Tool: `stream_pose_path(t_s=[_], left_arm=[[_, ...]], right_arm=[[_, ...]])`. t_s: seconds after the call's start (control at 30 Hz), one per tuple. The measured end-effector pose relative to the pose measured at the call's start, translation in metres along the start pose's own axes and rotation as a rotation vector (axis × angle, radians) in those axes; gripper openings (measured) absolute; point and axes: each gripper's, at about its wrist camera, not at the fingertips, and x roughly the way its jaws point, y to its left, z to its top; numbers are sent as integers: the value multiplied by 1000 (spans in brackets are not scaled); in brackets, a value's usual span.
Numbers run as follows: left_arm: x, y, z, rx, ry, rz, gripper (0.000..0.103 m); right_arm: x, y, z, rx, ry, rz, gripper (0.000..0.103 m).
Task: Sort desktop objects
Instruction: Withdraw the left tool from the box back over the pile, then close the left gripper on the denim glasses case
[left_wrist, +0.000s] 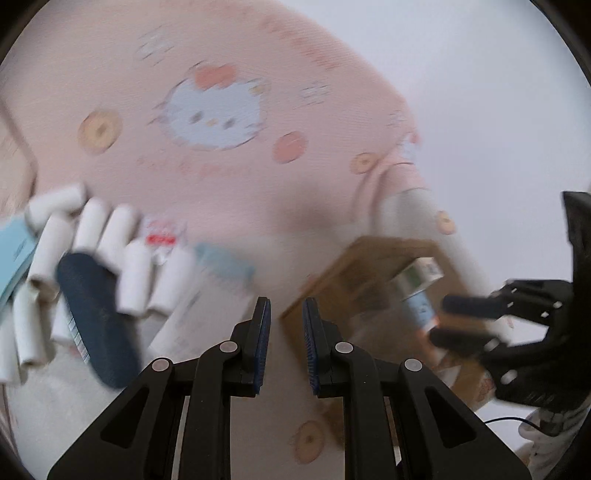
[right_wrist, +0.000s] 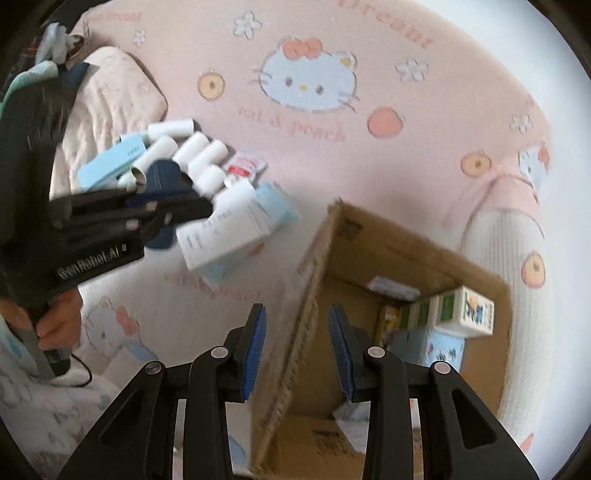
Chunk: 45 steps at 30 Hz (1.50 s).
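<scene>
Left gripper (left_wrist: 286, 347): black, blue pads, jaws a narrow gap apart, nothing between them. It hangs over the pink bed sheet (left_wrist: 229, 192), between the pile and the box. In the right wrist view it shows from the side (right_wrist: 199, 212), reaching across the pile, with the person's hand (right_wrist: 55, 325) on its grip.

Right gripper (right_wrist: 297, 347): same make, jaws parted somewhat wider, nothing held. It stands above the near left wall of the cardboard box (right_wrist: 314, 258). The left wrist view shows it blurred (left_wrist: 443, 321) at the box's right side.

Cardboard box: brown, open at the top, resting on the sheet to the right of the pile. Inside, against the far wall, a white carton with green panels (right_wrist: 465, 310); below it a light blue packet (right_wrist: 443, 350); a yellow item (right_wrist: 388, 321) to their left, too blurred to tell what it is.

Pile, on the sheet left of the box:
- white paper tubes (right_wrist: 199, 155), a dozen or so, lying side by side
- dark blue flat thing (left_wrist: 96, 314) across the tubes
- long light blue box (right_wrist: 110, 166) at the pile's far left
- white printed box (right_wrist: 225, 229) lying over a pale blue packet (right_wrist: 277, 203), nearest the cardboard box
- small red and white packet (right_wrist: 245, 166) beside the tubes

White ribbed bolster (right_wrist: 517, 295): just beside the box's right wall.
</scene>
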Motion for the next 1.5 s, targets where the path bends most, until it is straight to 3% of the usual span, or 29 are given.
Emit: stream_pose_path(t_s=[0.27, 0.4, 0.47, 0.53, 0.67, 0.8, 0.93, 1.03, 1.13, 1.23, 1.33, 1.43, 1.5], left_arm=[[-4, 61, -28, -56, 85, 138, 18], [-12, 85, -45, -85, 89, 159, 18], [-17, 95, -51, -102, 80, 165, 23], [-19, 103, -54, -111, 59, 181, 36], [-24, 112, -56, -111, 16, 193, 43], [-20, 120, -53, -136, 16, 166, 47], [-11, 126, -49, -143, 43, 157, 52], [-2, 132, -47, -137, 70, 157, 53], [11, 143, -46, -150, 116, 161, 54], [23, 158, -48, -197, 128, 140, 54], [23, 168, -51, -230, 74, 123, 53], [28, 188, -60, -338, 57, 17, 53], [37, 203, -71, -427, 79, 4, 56]], right_arm=[[18, 48, 15, -93, -29, 16, 31], [19, 73, 24, -107, -107, 72, 31], [26, 86, 27, -115, -139, 116, 31], [34, 96, 28, -108, -172, 166, 31], [57, 106, 24, -33, -235, 278, 31], [84, 113, 22, 35, -299, 335, 31], [103, 121, 21, 15, -344, 359, 32], [117, 122, 22, 29, -358, 387, 46], [131, 120, 23, 72, -349, 420, 53], [142, 123, 24, 88, -325, 445, 53], [152, 127, 26, 91, -309, 461, 53], [160, 132, 27, 77, -296, 461, 53], [163, 135, 26, 67, -300, 465, 53]])
